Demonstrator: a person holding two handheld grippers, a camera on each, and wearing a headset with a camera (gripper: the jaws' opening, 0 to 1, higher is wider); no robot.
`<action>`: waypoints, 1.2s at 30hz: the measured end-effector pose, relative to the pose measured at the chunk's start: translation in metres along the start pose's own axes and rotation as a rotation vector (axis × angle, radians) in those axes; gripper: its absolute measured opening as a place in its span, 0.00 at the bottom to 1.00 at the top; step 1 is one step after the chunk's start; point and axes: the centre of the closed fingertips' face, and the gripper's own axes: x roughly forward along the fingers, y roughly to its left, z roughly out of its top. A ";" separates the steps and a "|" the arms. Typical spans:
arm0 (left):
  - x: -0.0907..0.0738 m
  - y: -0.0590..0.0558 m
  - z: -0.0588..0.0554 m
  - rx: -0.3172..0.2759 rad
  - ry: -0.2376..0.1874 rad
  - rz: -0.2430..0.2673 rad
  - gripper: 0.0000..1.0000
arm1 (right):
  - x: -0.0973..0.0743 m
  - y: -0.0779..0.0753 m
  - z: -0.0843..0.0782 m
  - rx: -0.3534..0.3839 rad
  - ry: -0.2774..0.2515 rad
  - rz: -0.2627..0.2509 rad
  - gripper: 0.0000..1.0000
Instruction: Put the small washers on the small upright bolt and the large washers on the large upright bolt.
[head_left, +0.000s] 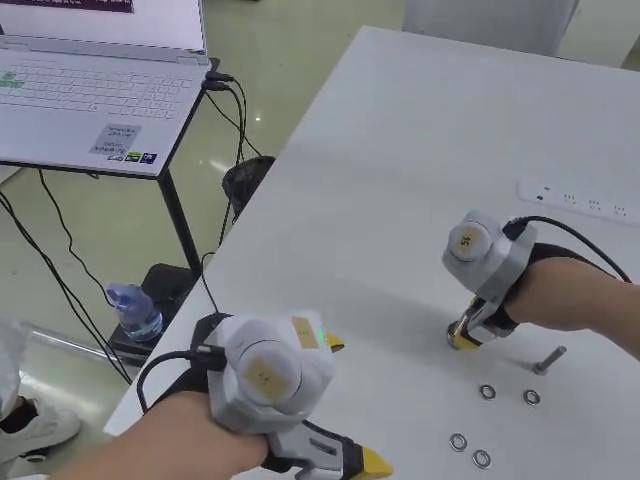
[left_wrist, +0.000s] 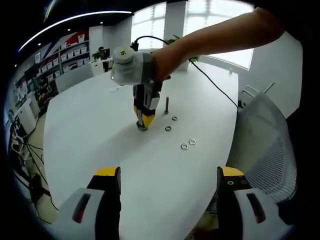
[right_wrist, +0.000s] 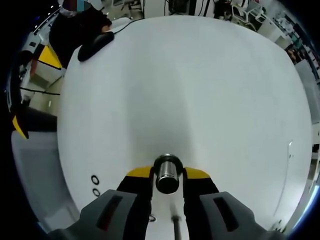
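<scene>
My right gripper (head_left: 462, 338) is shut on the large bolt (right_wrist: 167, 172), which stands head-down on the white table (head_left: 400, 180); the left gripper view shows that large bolt (left_wrist: 142, 126) under the right gripper (left_wrist: 143, 118). The small bolt (head_left: 548, 360) stands just right of it, and also appears as the small bolt (left_wrist: 166, 105). Several washers (head_left: 487, 391) lie loose near the front, two washers (left_wrist: 184, 147) closest to me. My left gripper (head_left: 355, 402) hovers open over the table's near edge, and its jaws in the left gripper (left_wrist: 169, 175) view hold nothing.
A laptop (head_left: 95, 90) sits on a stand to the left of the table, with cables and a water bottle (head_left: 135, 310) on the floor below. A white power strip (head_left: 580, 200) lies at the far right. A mesh chair (left_wrist: 270, 140) stands beside the table.
</scene>
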 end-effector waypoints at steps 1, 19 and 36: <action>0.000 0.001 0.000 0.000 0.001 0.002 0.78 | 0.000 0.000 0.000 -0.004 0.000 0.000 0.24; -0.004 0.000 0.002 0.017 -0.003 0.002 0.77 | -0.025 -0.002 0.008 -0.061 -0.082 0.008 0.32; -0.007 -0.001 0.006 0.024 -0.010 0.016 0.79 | -0.054 0.015 -0.009 -0.113 -0.127 -0.011 0.31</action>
